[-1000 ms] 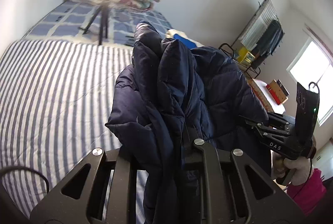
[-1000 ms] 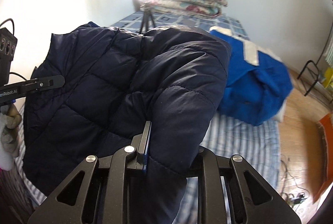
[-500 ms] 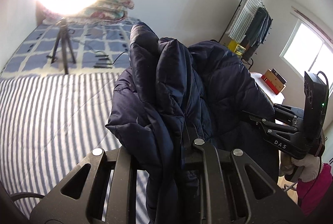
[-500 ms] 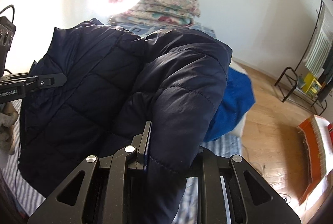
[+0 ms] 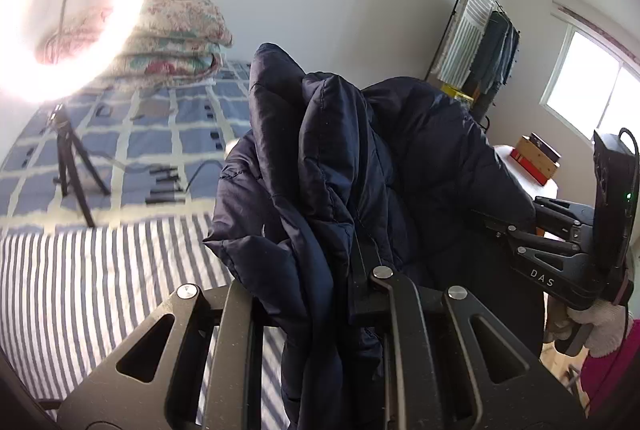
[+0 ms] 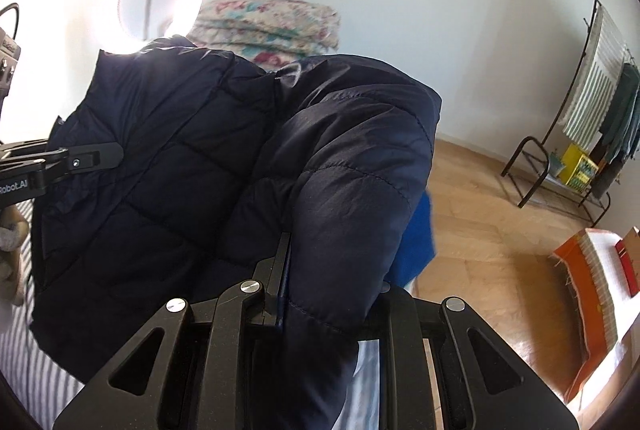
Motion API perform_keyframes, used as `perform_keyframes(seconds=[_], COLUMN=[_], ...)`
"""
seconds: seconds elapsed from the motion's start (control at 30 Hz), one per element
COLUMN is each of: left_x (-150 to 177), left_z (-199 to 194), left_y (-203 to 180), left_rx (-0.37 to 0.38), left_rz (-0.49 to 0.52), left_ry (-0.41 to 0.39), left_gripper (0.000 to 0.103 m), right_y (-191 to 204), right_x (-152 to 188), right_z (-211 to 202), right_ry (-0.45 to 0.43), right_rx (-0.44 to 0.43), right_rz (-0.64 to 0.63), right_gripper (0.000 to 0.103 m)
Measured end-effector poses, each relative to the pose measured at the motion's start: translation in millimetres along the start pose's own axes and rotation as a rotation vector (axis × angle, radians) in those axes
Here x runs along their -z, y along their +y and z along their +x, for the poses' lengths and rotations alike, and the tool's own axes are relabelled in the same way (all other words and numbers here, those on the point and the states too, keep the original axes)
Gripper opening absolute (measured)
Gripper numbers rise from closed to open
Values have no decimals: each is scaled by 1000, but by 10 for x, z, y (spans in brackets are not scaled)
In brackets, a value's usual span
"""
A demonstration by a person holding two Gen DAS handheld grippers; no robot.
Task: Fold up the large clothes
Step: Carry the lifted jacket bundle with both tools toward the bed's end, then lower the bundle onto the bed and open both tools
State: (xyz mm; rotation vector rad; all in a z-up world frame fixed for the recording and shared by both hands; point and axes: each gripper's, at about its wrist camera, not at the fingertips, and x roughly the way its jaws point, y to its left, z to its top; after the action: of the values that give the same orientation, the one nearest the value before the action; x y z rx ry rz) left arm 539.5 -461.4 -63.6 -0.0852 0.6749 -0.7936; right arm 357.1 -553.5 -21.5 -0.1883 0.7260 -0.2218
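The navy jacket [image 5: 360,166] is held up off the striped bed [image 5: 80,270], gripped on both sides. The left gripper [image 5: 332,270] is clamped on a bunched fold of the quilted fabric, which spills down between its fingers. The right gripper [image 6: 328,270] is closed on a puffy sleeve, with the jacket [image 6: 180,170] spread wide between the two tools. In the right wrist view the left gripper [image 6: 96,158] is seen biting the jacket's far edge; in the left wrist view the right gripper [image 5: 516,230] is seen at the opposite side, held by a white-gloved hand [image 5: 600,322]. A ring light [image 5: 72,10] glares over folded quilts [image 5: 180,42]. A blue garment [image 6: 420,242] is glimpsed behind the sleeve, and a clothes rack [image 6: 592,110] stands by the wall.
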Motion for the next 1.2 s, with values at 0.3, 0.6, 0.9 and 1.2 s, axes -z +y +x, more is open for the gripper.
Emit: perform_keyframes(seconds=[0.3,0.6,0.9,1.2], left_x=[-309,-275,-205,-104], left_z=[648,1181,1451,1564], left_y=[-22,75,266,399], left_rx=[-58,-115,-175,-335], left_rz=[5,-12,-61,-79], left_ry=[-42,-15,33,55], left_gripper=[14,14,17,74], right_y=[-194,-95,-248,-415], right_x=[-266,-187,-124,-26], right_z=[398,849,1096,1085], right_ry=[-35,21,93,141], right_rx=[63,108,140,246], right_rz=[-31,-81,-46,-15], right_gripper=[18,18,25,55])
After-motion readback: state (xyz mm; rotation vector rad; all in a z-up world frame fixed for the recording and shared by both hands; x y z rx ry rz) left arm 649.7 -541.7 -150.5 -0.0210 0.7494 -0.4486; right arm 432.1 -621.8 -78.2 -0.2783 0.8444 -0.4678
